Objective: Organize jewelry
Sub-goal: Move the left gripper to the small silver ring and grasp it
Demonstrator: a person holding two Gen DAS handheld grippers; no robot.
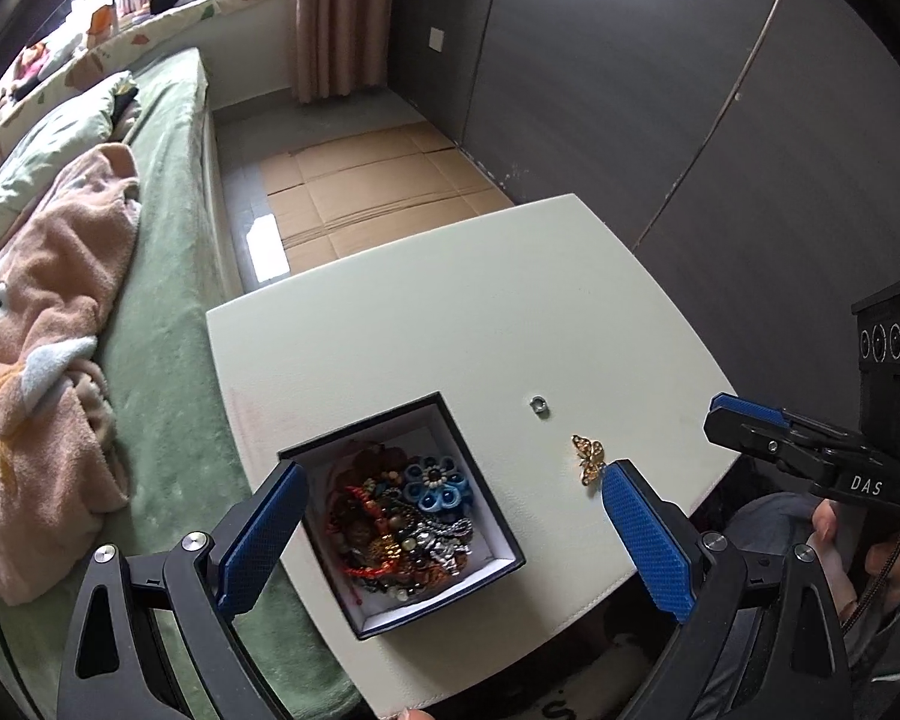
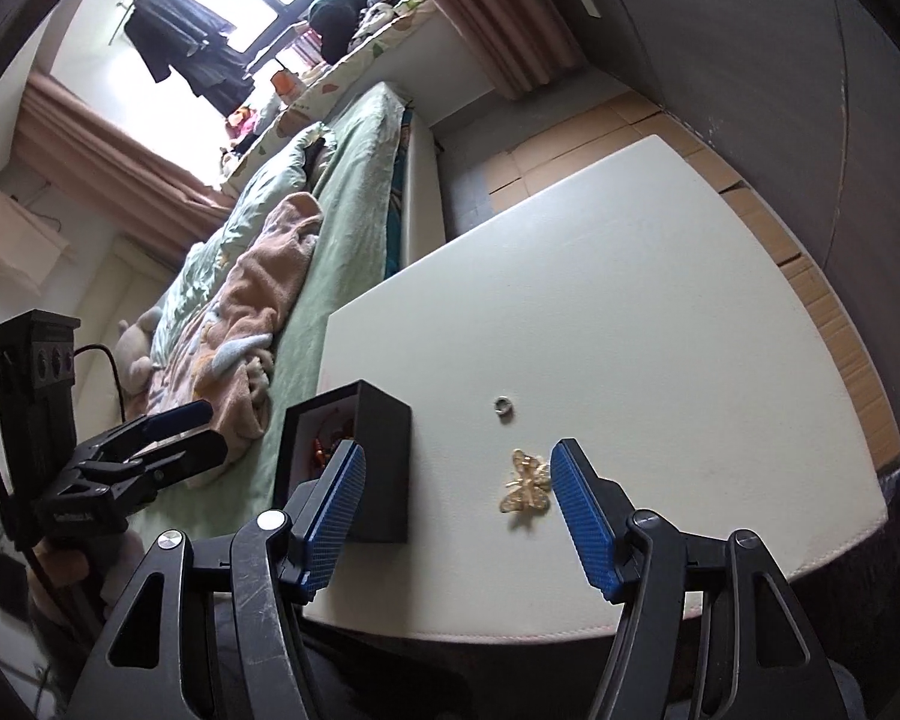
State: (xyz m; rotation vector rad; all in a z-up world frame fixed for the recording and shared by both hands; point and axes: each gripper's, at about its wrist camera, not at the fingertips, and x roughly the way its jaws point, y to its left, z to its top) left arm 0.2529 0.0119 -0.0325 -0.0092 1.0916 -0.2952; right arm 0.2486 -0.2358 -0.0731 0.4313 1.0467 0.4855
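I see both claws gaping with nothing between the pads: my left claw [image 1: 450, 480] hangs over the black jewelry box [image 1: 408, 516] on the white desk [image 1: 450, 312]; my right claw [image 2: 457, 468] frames the gold butterfly brooch [image 2: 525, 483], with a small silver ring [image 2: 503, 405] at its twelve o'clock.

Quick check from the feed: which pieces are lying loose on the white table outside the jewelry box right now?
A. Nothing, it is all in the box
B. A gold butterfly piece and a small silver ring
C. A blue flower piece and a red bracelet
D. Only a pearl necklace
B: the gold butterfly piece and the small silver ring lie on the bare white table, beside the jewelry box.
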